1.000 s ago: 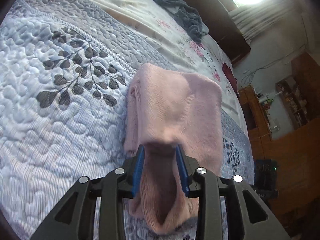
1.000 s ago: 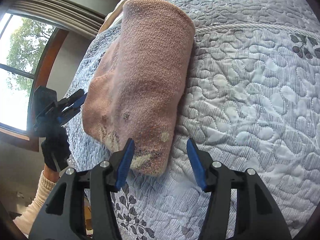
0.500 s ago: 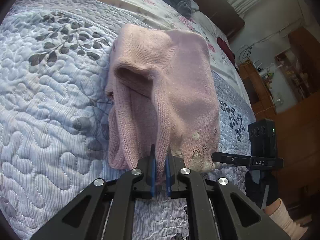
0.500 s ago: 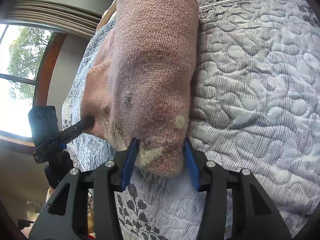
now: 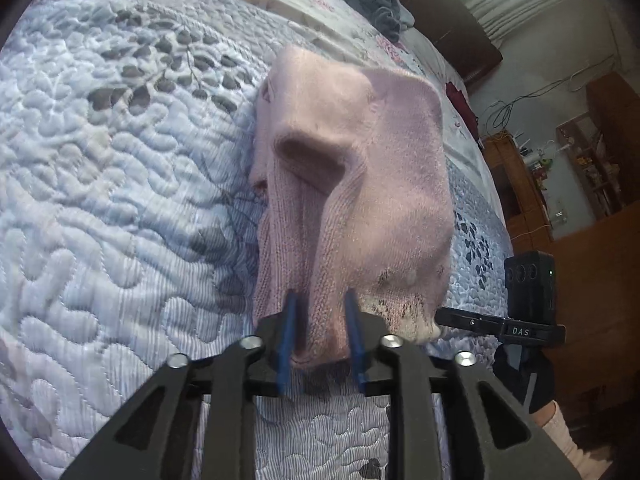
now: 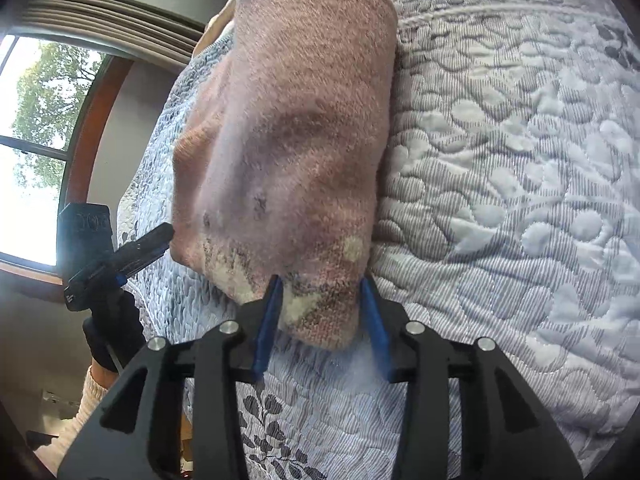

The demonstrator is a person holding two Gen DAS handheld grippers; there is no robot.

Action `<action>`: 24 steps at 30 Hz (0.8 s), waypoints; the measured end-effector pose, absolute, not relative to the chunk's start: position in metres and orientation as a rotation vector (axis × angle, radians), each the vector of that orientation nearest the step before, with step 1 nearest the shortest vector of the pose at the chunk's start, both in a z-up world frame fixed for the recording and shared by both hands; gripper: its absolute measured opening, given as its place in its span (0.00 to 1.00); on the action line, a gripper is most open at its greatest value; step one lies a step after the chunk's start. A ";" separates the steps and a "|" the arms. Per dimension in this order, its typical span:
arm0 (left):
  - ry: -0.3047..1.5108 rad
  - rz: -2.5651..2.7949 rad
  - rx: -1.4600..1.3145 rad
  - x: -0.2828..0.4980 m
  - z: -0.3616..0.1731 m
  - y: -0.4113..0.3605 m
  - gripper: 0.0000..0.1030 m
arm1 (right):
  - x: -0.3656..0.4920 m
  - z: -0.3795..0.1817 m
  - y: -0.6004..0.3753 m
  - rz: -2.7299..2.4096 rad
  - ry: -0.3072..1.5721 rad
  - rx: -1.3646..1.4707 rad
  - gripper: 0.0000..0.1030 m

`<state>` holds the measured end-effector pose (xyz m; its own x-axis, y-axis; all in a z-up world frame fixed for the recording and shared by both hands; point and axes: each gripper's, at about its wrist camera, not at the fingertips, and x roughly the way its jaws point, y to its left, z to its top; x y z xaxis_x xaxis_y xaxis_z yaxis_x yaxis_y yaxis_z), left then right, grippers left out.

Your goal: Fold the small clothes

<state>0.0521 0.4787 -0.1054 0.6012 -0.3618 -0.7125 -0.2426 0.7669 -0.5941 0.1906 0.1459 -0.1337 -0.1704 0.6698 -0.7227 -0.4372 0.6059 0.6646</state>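
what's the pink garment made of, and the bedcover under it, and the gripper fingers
Pink garment: looks like knitted yarn, wool or acrylic, matte and fuzzy; ribbed stitch rows show near the hem.
Bedcover: quilted woven fabric, probably cotton or a blend, with puffy stitched swirls and printed grey leaves.
Left gripper fingers: blue pads, seemingly plastic or rubber, on matte black, likely plastic, arms.

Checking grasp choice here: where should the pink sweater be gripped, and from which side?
Grip the pink sweater at its near hem, coming in low from the near edge of the quilt. The far end is a closed fold; the near corners are free and raised.
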 end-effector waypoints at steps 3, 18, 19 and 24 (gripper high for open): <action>0.884 -0.058 -0.741 0.067 -0.093 0.497 0.68 | 0.202 -0.120 0.143 1.005 1.393 0.253 0.56; 1.001 -0.147 -0.832 0.164 -0.149 0.524 0.67 | 0.249 -0.122 0.161 1.023 1.363 0.313 0.64; 1.031 -0.146 -0.806 0.169 -0.153 0.519 0.69 | 0.251 -0.124 0.163 1.022 1.364 0.315 0.64; 1.014 -0.221 -0.829 0.176 -0.164 0.515 0.69 | 0.260 -0.139 0.171 1.033 1.389 0.349 0.74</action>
<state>0.1764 0.5151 -0.1638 0.5358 -0.5234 -0.6625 -0.2006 0.6833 -0.7020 0.2603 0.1714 -0.1394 -0.1473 0.7594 -0.6338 -0.3881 0.5450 0.7432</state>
